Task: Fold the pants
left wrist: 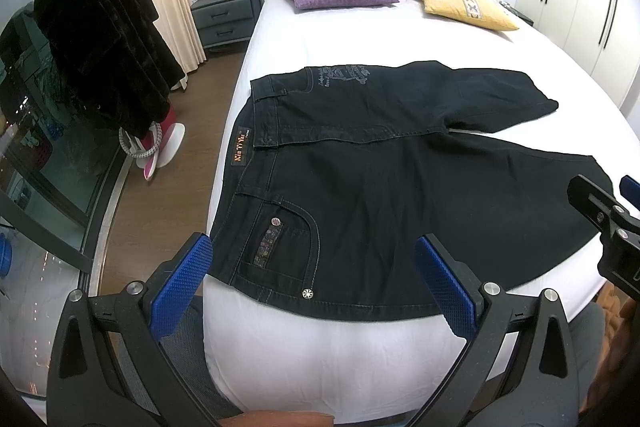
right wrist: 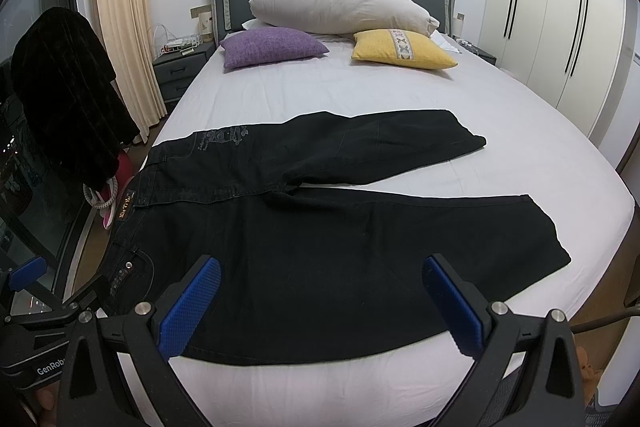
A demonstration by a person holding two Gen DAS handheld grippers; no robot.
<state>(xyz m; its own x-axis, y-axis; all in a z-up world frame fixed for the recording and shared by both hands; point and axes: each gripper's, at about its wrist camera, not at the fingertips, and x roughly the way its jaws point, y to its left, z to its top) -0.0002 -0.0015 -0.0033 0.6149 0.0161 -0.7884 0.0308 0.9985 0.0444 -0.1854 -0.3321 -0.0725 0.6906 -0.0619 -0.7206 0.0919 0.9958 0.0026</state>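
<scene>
Ahead of left claw (left wrist: pixel 314 287) | pants (left wrist: pixel 380 187) flat | unheld

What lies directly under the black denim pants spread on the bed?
The black denim pants lie flat on the white bed sheet, which shows all around them. Whether anything else lies beneath the fabric cannot be seen.

Both views are evenly lit by soft indoor light, bright on the white bed sheet (left wrist: pixel 320 35) at centre. The black pants (right wrist: pixel 320 247) lose nearly all fold detail. Fisheye distortion bows straight lines toward the frame edges, and dark vignette fills the corners. The glass pane (left wrist: pixel 36 155) at left reflects small lights.
</scene>
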